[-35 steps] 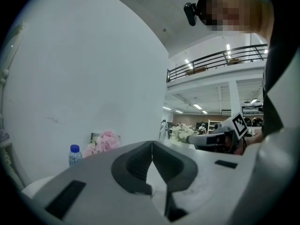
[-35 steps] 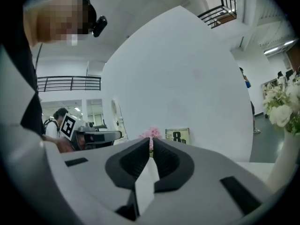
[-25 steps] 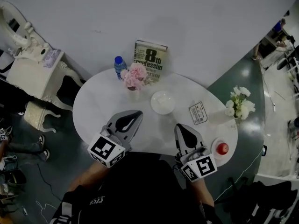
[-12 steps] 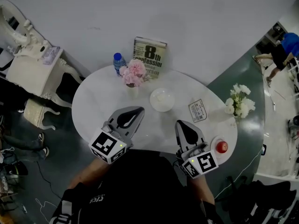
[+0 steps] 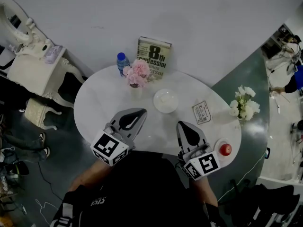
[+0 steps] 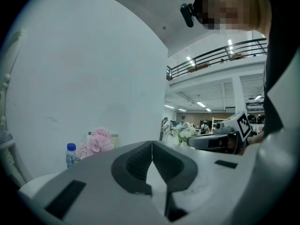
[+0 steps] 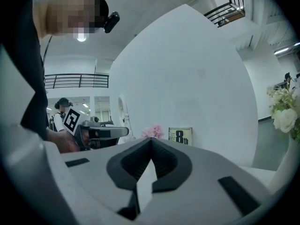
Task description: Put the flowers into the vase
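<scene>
ruffled pink flowers [image 5: 137, 73], round glossy table [image 5: 99, 103].

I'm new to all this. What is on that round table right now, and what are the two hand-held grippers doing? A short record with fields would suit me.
Surface: round white table
Far side: pink flowers in a small vase, blue-capped bottle, book behind them
Middle: white dish, card
Right edge: white flowers, red object on a small plate
Grippers: left hand-held gripper and right hand-held gripper, both shut and empty, over the table's near side
</scene>
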{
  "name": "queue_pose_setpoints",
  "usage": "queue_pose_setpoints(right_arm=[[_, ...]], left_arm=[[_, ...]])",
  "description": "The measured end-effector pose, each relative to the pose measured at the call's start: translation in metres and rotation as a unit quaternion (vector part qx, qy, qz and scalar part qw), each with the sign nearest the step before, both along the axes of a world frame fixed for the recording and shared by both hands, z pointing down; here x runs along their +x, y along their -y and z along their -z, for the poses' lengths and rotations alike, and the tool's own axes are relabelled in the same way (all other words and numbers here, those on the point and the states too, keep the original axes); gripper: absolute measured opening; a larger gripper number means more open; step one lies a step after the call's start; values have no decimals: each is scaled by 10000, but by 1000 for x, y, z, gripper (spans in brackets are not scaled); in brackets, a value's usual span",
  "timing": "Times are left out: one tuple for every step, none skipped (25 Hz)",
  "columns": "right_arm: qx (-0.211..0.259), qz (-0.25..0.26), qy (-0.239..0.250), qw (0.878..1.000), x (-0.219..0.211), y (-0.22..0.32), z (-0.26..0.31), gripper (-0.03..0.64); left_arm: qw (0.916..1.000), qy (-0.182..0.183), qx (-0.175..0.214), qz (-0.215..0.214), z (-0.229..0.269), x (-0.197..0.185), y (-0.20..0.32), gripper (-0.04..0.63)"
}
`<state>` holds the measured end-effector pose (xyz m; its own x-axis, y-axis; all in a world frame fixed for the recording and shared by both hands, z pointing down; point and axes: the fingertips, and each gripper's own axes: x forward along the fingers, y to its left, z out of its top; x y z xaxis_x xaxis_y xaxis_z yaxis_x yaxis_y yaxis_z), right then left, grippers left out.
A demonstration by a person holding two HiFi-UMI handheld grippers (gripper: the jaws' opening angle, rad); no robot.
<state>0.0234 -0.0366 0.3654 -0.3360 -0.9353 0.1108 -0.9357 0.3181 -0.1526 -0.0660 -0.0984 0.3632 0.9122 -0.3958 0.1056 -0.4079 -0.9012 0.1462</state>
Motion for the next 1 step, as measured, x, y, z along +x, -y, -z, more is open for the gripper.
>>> queue_pose_setpoints(right_arm=[[-4, 5, -3, 10000, 0, 0, 0, 25]], left_arm=[[10000, 0, 0, 7, 0, -1, 0, 14]])
